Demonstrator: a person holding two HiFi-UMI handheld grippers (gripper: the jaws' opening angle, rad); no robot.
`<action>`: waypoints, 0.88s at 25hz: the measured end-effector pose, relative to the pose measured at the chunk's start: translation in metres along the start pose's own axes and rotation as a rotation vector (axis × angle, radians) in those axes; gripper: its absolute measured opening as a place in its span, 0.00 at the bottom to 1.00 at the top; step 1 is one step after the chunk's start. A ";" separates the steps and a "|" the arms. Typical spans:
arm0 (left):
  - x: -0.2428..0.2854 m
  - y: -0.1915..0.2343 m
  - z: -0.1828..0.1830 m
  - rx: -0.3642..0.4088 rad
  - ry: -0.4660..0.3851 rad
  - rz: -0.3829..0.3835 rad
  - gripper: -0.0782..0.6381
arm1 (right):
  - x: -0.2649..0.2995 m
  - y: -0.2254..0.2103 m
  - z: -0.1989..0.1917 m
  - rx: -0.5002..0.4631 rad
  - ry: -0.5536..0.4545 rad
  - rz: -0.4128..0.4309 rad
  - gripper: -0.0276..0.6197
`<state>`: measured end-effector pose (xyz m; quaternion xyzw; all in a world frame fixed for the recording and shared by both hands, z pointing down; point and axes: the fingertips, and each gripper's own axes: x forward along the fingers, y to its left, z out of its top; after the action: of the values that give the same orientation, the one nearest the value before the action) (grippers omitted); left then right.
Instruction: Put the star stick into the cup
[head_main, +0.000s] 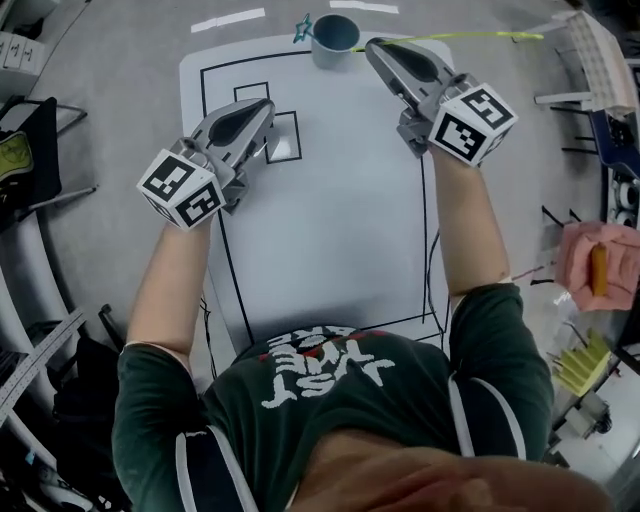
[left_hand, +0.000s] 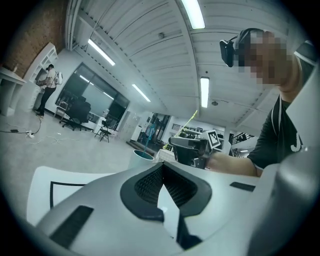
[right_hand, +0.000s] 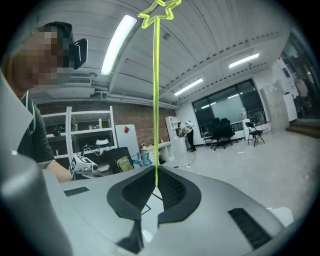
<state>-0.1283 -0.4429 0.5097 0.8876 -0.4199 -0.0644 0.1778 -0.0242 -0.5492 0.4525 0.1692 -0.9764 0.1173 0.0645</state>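
Note:
A blue-grey cup (head_main: 335, 42) stands at the far edge of the white mat, with a teal star stick (head_main: 303, 27) leaning out of it to the left. My right gripper (head_main: 372, 46) is just right of the cup, shut on a thin yellow-green star stick (head_main: 470, 37) that runs off to the right. In the right gripper view that stick (right_hand: 155, 100) rises from the closed pads up to its star (right_hand: 160, 9). My left gripper (head_main: 268, 105) hovers over the mat, nearer and to the left, shut and empty. The left gripper view shows the cup (left_hand: 141, 159) beyond its jaws.
The white mat (head_main: 330, 250) has black lines and a small square drawn on it. A white rack (head_main: 600, 60) stands at the far right, a pink bundle (head_main: 598, 262) lower on the right, and dark clutter (head_main: 30, 150) on the left floor.

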 end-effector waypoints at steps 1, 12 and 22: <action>0.004 0.003 -0.003 -0.003 0.002 -0.005 0.12 | 0.006 -0.006 -0.003 -0.009 0.010 -0.005 0.11; 0.034 0.015 -0.035 0.013 0.040 -0.043 0.12 | 0.039 -0.038 -0.041 -0.095 0.142 -0.056 0.11; 0.038 0.010 -0.043 0.023 0.058 -0.057 0.12 | 0.048 -0.039 -0.059 -0.167 0.286 -0.094 0.11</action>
<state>-0.0996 -0.4664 0.5544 0.9027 -0.3899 -0.0389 0.1778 -0.0501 -0.5849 0.5255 0.1905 -0.9547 0.0553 0.2219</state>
